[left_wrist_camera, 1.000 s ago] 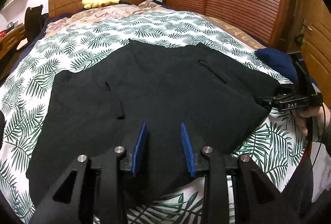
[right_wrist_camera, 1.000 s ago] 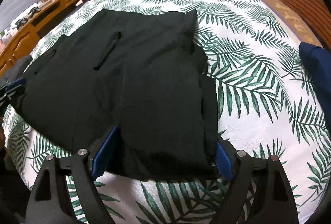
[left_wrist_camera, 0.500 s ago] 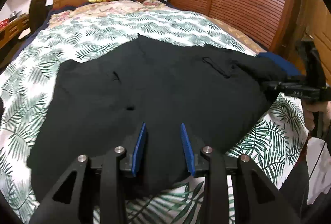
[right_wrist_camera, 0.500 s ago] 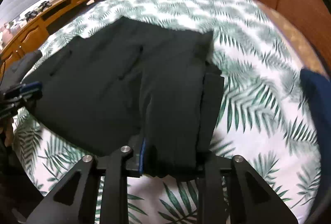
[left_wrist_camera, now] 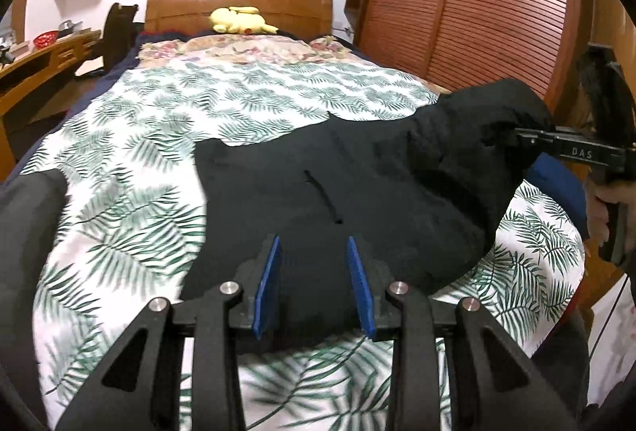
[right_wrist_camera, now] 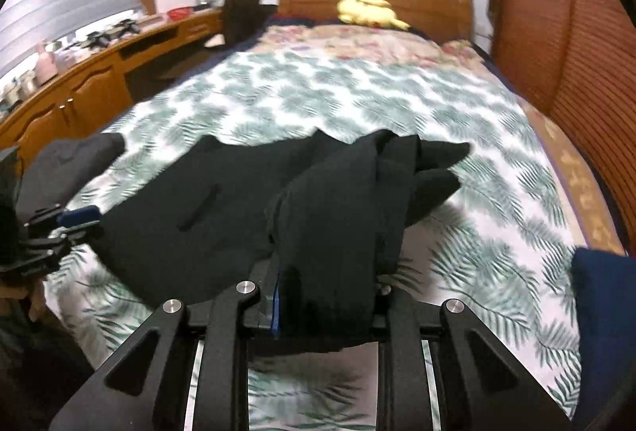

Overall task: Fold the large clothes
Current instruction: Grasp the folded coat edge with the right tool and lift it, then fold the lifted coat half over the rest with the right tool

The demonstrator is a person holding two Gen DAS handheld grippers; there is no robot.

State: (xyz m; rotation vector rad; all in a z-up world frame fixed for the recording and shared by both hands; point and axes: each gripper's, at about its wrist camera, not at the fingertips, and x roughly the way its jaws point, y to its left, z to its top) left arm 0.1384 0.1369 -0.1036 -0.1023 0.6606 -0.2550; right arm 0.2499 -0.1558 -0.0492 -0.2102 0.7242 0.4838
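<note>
Black garment [right_wrist_camera: 326,232] bunched in right gripper [right_wrist_camera: 324,305]

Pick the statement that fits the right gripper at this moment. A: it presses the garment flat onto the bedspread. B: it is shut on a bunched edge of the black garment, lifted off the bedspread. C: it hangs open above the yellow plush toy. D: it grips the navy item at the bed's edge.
B: the right gripper pinches a thick bunch of the black garment, which rises in a hump clear of the leaf-print bedspread.
</note>
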